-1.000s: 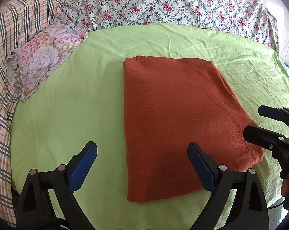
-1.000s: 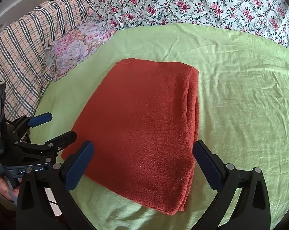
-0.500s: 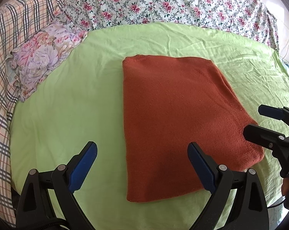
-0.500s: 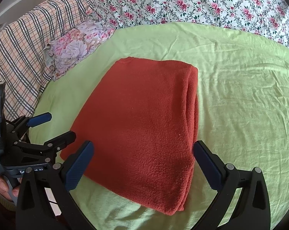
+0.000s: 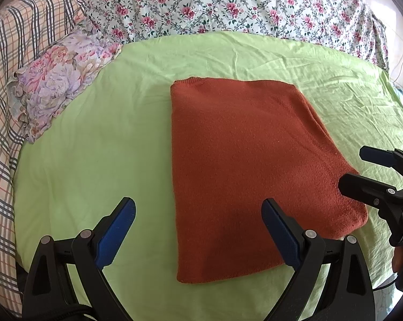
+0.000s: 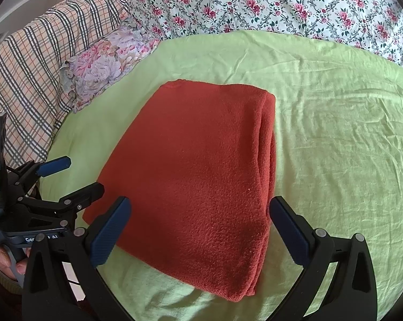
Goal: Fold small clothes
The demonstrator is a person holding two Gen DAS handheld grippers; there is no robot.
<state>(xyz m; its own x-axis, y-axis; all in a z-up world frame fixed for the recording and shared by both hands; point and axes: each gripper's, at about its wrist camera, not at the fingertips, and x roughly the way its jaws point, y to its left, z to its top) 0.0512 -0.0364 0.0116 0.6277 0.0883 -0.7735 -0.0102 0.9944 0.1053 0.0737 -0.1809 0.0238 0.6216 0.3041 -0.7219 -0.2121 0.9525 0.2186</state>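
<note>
A rust-red knit garment [image 5: 244, 165] lies folded into a neat rectangle on the light green sheet [image 5: 94, 147]; it also shows in the right wrist view [image 6: 196, 176], with stacked layers along its right edge. My left gripper [image 5: 198, 230] is open and empty, held above the garment's near left corner. My right gripper [image 6: 201, 227] is open and empty, held over the garment's near edge. The right gripper also shows at the right edge of the left wrist view [image 5: 367, 168], and the left gripper at the left of the right wrist view [image 6: 73, 176]. Neither touches the cloth.
A small floral pillow [image 5: 57, 80] lies at the sheet's far left. A rose-patterned quilt [image 5: 228, 2] runs along the back, and a plaid blanket [image 5: 3, 93] lies along the left side. Green sheet surrounds the garment.
Both grippers have drifted very slightly; the garment lies as before and nothing was grasped or let go.
</note>
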